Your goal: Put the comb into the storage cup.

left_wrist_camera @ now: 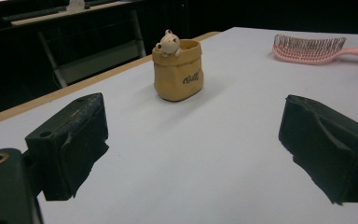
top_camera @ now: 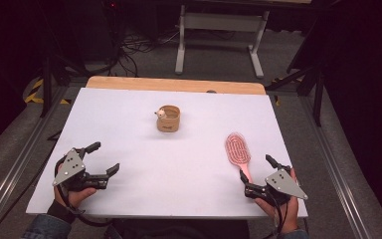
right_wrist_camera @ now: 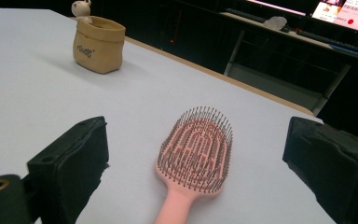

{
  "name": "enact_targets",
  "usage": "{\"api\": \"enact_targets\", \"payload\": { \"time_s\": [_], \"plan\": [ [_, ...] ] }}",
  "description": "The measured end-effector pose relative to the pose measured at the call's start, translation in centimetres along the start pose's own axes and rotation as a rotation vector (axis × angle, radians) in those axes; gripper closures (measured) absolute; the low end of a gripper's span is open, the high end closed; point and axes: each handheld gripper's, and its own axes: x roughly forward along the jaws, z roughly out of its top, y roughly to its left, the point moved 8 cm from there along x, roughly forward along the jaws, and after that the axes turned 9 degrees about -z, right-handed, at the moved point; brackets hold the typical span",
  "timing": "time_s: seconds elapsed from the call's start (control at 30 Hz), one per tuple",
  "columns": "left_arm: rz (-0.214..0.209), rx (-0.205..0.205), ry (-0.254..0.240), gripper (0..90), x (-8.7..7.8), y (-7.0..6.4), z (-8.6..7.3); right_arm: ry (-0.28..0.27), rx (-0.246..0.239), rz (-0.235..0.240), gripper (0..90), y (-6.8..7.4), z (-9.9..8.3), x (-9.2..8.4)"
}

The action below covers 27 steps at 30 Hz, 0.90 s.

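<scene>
Your right hand-held gripper [top_camera: 260, 175], jaws apart, sits at the pink hairbrush [top_camera: 238, 149] on the near right desk [top_camera: 179, 164]; it looks light, stiff, so take its slim handle.

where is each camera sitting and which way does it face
High view: fixed above the person's side, looking forward and down on the white table; both hands with the left tongs and right tongs enter at the bottom.
Left gripper view: rides the left tongs, low over the table, facing the tan pot; its two black jaws stand wide apart.
Right gripper view: rides the right tongs, facing the pink hairbrush lying bristles up between its open jaws.
Shared: all three views show the pot and the hairbrush.
</scene>
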Motion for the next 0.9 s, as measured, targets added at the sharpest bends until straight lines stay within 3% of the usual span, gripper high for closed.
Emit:
{"api": "enact_targets", "payload": {
  "time_s": [0.2, 0.33, 0.47, 0.57, 0.6, 0.63, 0.8, 0.83, 0.9],
  "plan": [
    [-0.001, -0.018, 0.014, 9.1, 0.3, 0.1, -0.4, 0.008, 0.013, -0.002, 7.8, -0.3, -0.2, 0.0],
    [0.001, 0.005, 0.016, 9.1, 0.1, -0.2, -0.3, 0.016, 0.018, 0.000, 10.4, -0.5, -0.4, 0.1],
    [0.012, 0.019, 0.024, 9.1, 0.2, -0.2, -0.4, 0.045, 0.054, 0.039, 16.7, -0.7, -0.2, 0.2],
    [0.014, 0.017, 0.035, 9.2, 0.3, -0.2, -0.6, 0.093, 0.053, 0.060, 32.5, -0.6, -0.1, 0.6],
    [0.014, 0.017, 0.035, 9.2, 0.3, -0.2, -0.6, 0.093, 0.053, 0.060, 32.5, -0.6, -0.1, 0.6],
    [0.018, 0.020, 0.039, 9.2, 0.3, -0.2, -0.7, 0.105, 0.042, 0.096, 44.5, -0.2, 0.0, 0.7],
    [0.022, 0.022, 0.049, 9.5, 0.2, -0.2, -0.9, 0.145, 0.009, 0.168, 67.5, 0.8, -0.1, 1.0],
    [0.022, 0.023, 0.048, 9.5, 0.1, -0.3, -0.9, 0.153, 0.001, 0.187, 75.6, 1.1, -0.1, 1.1],
    [0.022, 0.022, 0.046, 9.6, 0.1, -0.3, -0.9, 0.160, -0.002, 0.201, 79.8, 1.3, -0.2, 1.2]
  ]
}}
